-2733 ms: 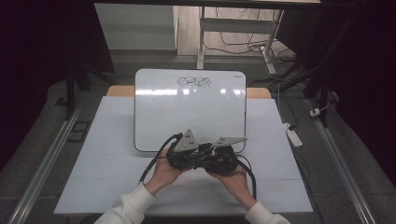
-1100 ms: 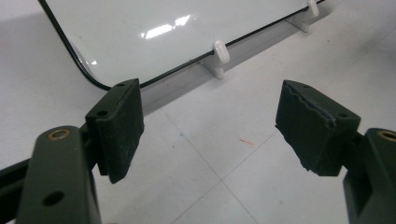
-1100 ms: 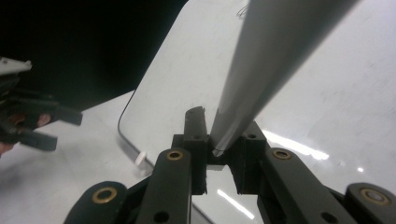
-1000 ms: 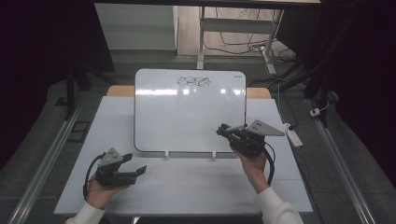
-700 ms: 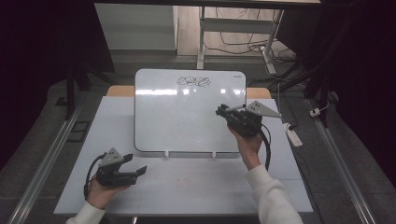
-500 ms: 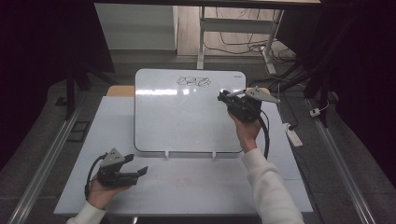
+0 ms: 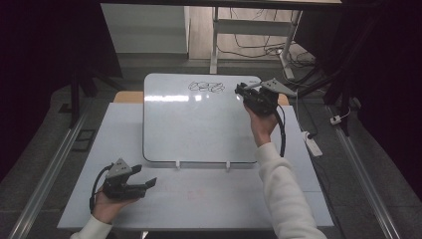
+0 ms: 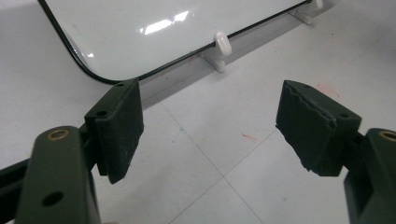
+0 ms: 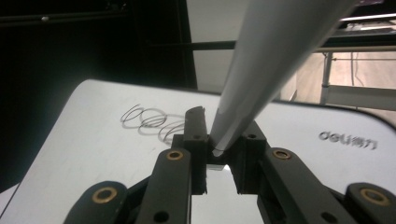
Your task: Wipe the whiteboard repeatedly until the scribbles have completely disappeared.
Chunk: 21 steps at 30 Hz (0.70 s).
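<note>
A whiteboard (image 7: 199, 124) lies propped on the white table, with a black looped scribble (image 7: 206, 87) near its far edge. My right gripper (image 7: 242, 92) hovers at the board's far right corner, just right of the scribble. In the right gripper view its jaws (image 9: 223, 131) are shut on a pale grey marker-like stick (image 9: 261, 65) that slants up toward the camera, with the scribble (image 9: 149, 119) just beyond to the left. My left gripper (image 7: 144, 177) rests low at the table's front left, open, with nothing between its fingers (image 8: 119, 126).
The board (image 8: 154, 32) stands on two small white clips (image 8: 222, 46) along its near edge. A white power strip (image 7: 312, 144) lies on the floor to the right. Metal rails flank the table (image 7: 199, 204). A desk frame and cables stand behind.
The two hands were together at the front centre, then parted. Over the last second the right hand carried its gripper up and away to the board's far right corner. The left gripper kept still.
</note>
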Motion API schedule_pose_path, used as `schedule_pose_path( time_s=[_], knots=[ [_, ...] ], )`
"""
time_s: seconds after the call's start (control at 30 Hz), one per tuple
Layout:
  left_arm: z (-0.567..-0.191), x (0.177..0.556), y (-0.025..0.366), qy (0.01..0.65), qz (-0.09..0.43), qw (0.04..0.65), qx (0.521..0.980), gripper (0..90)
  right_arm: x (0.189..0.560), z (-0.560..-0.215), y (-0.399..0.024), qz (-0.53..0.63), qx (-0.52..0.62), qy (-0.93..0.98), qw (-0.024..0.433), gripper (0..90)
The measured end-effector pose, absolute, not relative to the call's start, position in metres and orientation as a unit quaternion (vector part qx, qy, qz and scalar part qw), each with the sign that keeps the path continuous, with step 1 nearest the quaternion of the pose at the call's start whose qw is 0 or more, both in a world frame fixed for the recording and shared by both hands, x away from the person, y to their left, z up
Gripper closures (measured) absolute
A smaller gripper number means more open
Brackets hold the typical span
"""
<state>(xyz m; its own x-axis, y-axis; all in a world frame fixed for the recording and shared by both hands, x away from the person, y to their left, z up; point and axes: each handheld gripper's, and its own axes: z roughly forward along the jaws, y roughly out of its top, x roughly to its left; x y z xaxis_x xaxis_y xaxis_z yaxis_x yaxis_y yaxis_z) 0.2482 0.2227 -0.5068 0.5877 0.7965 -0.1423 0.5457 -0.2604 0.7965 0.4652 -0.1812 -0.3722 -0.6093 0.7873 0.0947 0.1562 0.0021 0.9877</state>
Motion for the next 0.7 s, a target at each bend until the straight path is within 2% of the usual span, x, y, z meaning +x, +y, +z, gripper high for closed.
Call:
schedule_pose_path(
  time_s=[0.17,0.27,0.57,0.7],
  knots=[
    [-0.507,0.249,0.223,0.429,0.145,0.429,0.782,24.0,0.474,-0.373,-0.179,0.612,0.364,0.655,0.253,78.0],
    [-0.507,0.248,0.224,0.428,0.145,0.43,0.782,24.7,0.481,-0.381,-0.163,0.597,0.352,0.677,0.248,78.0],
    [-0.509,0.249,0.224,0.43,0.142,0.43,0.781,24.9,0.504,-0.385,-0.15,0.597,0.37,0.663,0.259,78.1],
    [-0.51,0.25,0.225,0.431,0.141,0.428,0.781,25.0,0.5,-0.394,-0.135,0.593,0.342,0.689,0.238,78.2]
  ],
)
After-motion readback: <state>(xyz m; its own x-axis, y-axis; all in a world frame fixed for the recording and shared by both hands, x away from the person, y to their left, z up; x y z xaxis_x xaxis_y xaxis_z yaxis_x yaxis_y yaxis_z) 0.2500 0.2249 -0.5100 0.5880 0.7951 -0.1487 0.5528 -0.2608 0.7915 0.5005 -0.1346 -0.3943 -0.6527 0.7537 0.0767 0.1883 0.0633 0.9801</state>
